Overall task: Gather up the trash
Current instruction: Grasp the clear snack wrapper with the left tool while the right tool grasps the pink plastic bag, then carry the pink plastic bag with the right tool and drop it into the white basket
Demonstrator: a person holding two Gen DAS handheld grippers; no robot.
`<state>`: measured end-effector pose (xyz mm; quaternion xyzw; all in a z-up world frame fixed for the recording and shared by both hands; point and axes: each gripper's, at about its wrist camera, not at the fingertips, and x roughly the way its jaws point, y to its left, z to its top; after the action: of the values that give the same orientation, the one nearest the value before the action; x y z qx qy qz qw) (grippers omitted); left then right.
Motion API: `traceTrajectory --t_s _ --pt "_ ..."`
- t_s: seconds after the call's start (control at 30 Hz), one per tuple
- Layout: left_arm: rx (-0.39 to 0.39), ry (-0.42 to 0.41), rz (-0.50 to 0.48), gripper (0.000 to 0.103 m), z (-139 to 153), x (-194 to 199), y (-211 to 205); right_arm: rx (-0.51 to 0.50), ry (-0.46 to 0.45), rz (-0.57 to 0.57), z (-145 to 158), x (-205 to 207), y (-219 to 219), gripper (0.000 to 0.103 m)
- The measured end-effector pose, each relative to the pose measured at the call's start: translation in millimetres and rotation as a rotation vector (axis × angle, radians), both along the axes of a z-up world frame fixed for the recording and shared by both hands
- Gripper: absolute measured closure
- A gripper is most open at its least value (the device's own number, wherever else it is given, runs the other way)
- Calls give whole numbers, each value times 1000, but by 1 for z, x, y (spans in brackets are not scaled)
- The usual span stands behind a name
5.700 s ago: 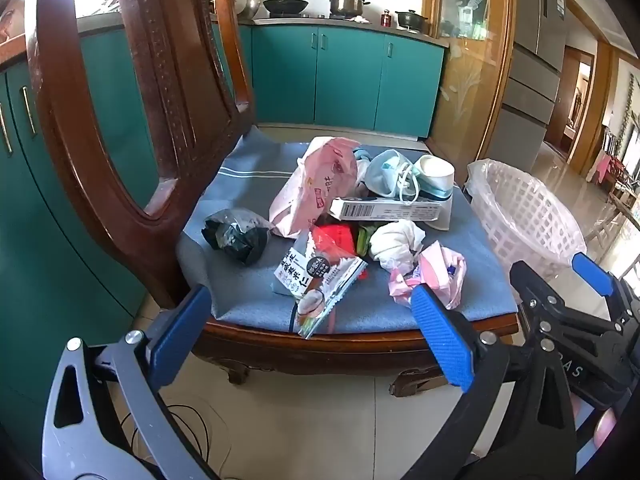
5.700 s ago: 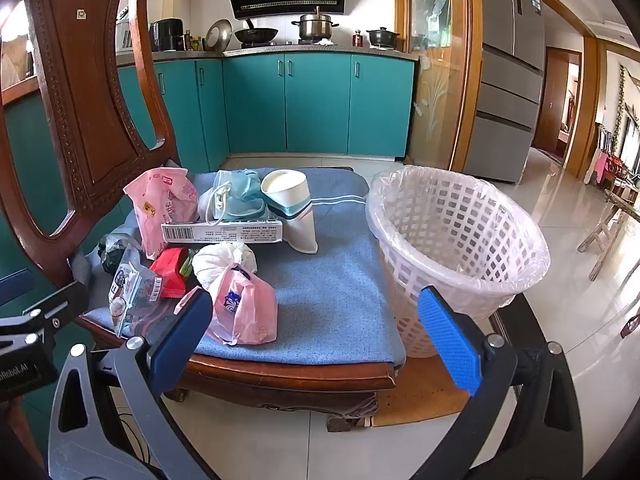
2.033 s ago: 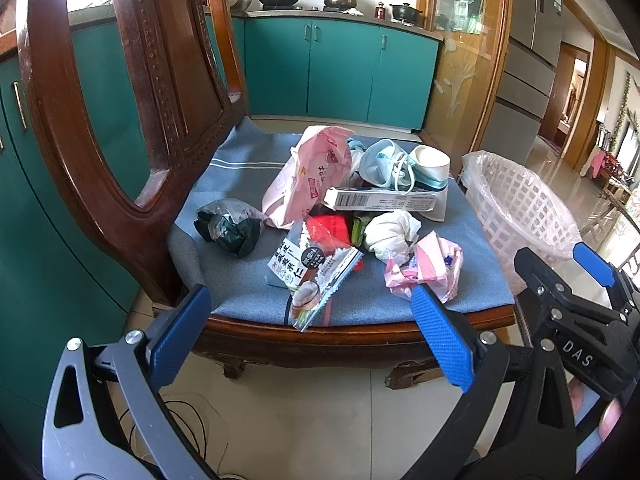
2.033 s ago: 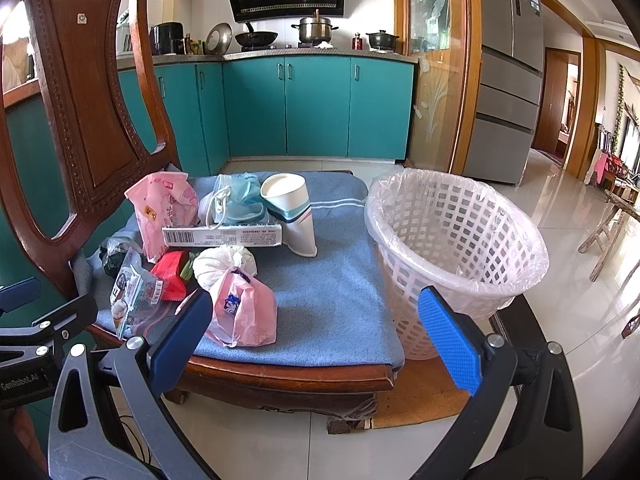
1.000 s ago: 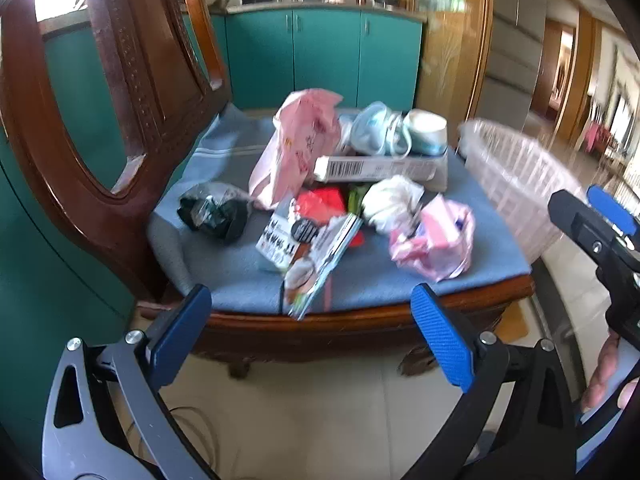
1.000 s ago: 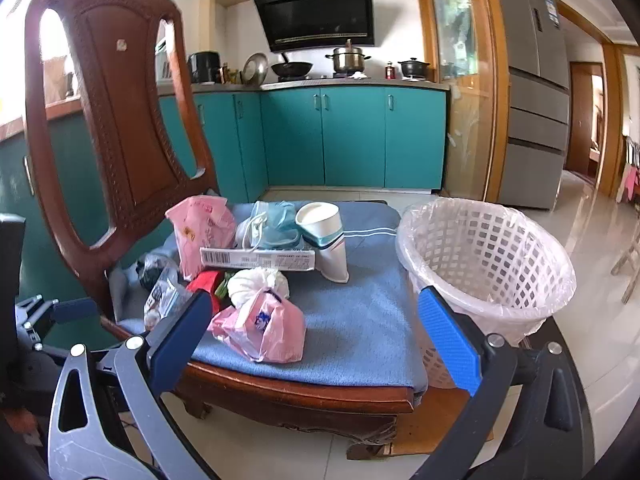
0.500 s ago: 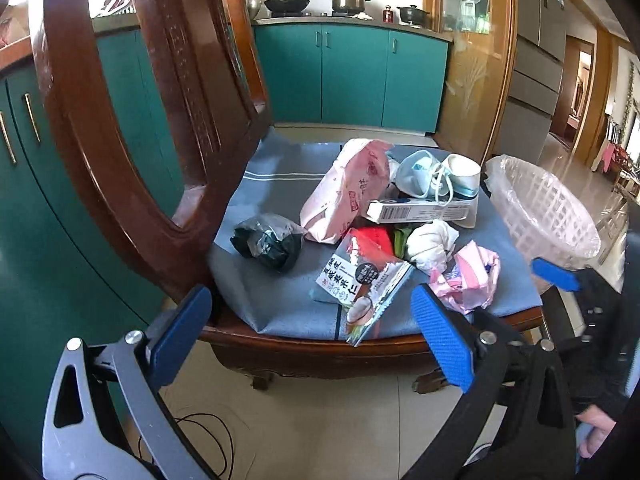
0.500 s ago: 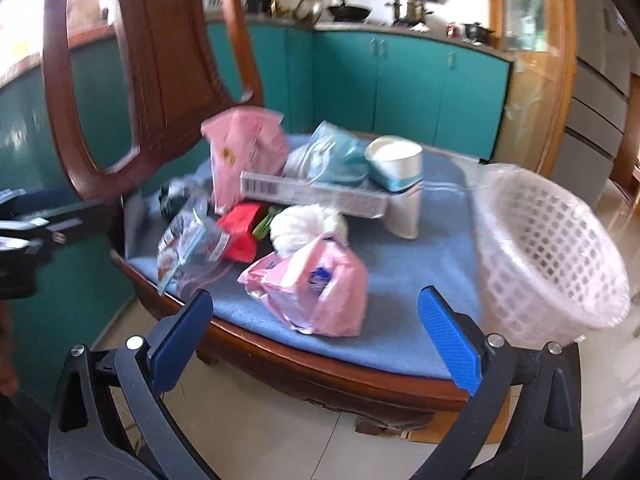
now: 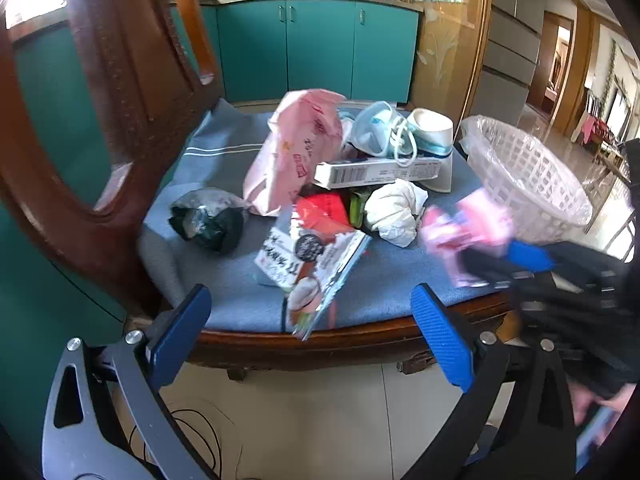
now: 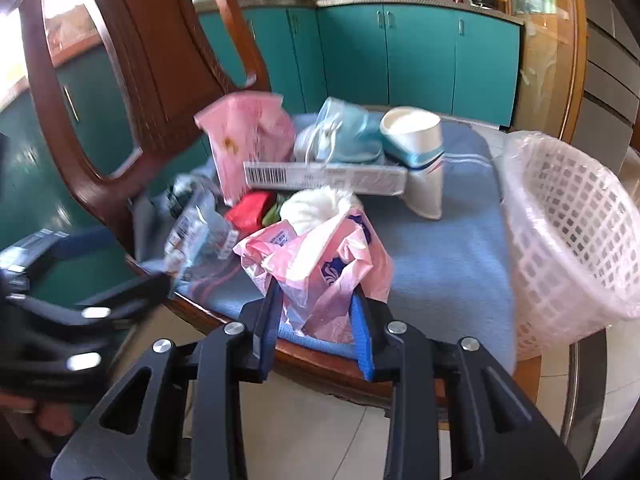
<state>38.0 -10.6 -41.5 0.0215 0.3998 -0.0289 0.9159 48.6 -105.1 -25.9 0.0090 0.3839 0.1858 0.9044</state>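
Trash lies piled on a blue cushion (image 9: 224,148) on a wooden chair. My right gripper (image 10: 316,332) is shut on a crumpled pink plastic bag (image 10: 320,272) at the cushion's front edge; the bag also shows blurred in the left wrist view (image 9: 464,232). My left gripper (image 9: 308,336) is open and empty, in front of the chair's front edge, near a printed snack packet (image 9: 312,264). Behind lie a white wad (image 9: 394,210), a red wrapper (image 9: 324,212), a long box (image 9: 376,172), a tall pink bag (image 9: 296,152), a dark bag (image 9: 208,220), face masks (image 9: 376,128) and a paper cup (image 9: 432,128).
A white lattice basket (image 10: 568,236) lined with clear plastic stands right of the chair, its rim near cushion height. The carved chair back (image 9: 100,120) rises on the left. Teal cabinets (image 9: 320,44) stand behind. Black cable (image 9: 188,432) lies on the tiled floor.
My right gripper has moved forward to the chair and closed on the pink plastic bag. My left gripper has shifted slightly closer to the chair and stays open.
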Motion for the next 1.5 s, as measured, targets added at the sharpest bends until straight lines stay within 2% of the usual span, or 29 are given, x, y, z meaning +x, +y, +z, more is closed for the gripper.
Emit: traceTrajectory --t_s 0.03,0.13,0.2,0.3,0.4,0.47,0.57,0.77,1.03,1.2,1.5 --pt "7 2 2 4 -2 3 -2 20 -11 0 7 -5 -5 71" --pt "26 26 4 19 -12 16 -8 57 -52 -7 25 -15 -22 71" --pt "29 50 19 41 -20 25 -9 77 -65 -9 31 -17 -27 71" --pt "16 70 30 58 -26 32 -8 80 -63 -2 27 -16 -29 71" --pt "7 51 31 73 -17 28 -7 75 -57 4 25 -15 -31 71" --pt "-6 18 47 74 -3 17 -2 80 -61 5 26 -17 -32 71" --pt "-72 -35 70 76 18 -6 10 93 -75 1 30 -18 -35 71" --pt "-185 -167 50 76 50 -30 22 102 -104 1 37 -22 -34 71" --pt "-207 -166 14 76 48 -31 21 85 -119 2 35 -28 -24 71" --pt "-140 -170 7 74 50 -33 18 68 -128 5 34 -31 -19 71" --pt "-151 -159 13 70 48 -33 20 57 -119 -10 33 -30 -17 71"
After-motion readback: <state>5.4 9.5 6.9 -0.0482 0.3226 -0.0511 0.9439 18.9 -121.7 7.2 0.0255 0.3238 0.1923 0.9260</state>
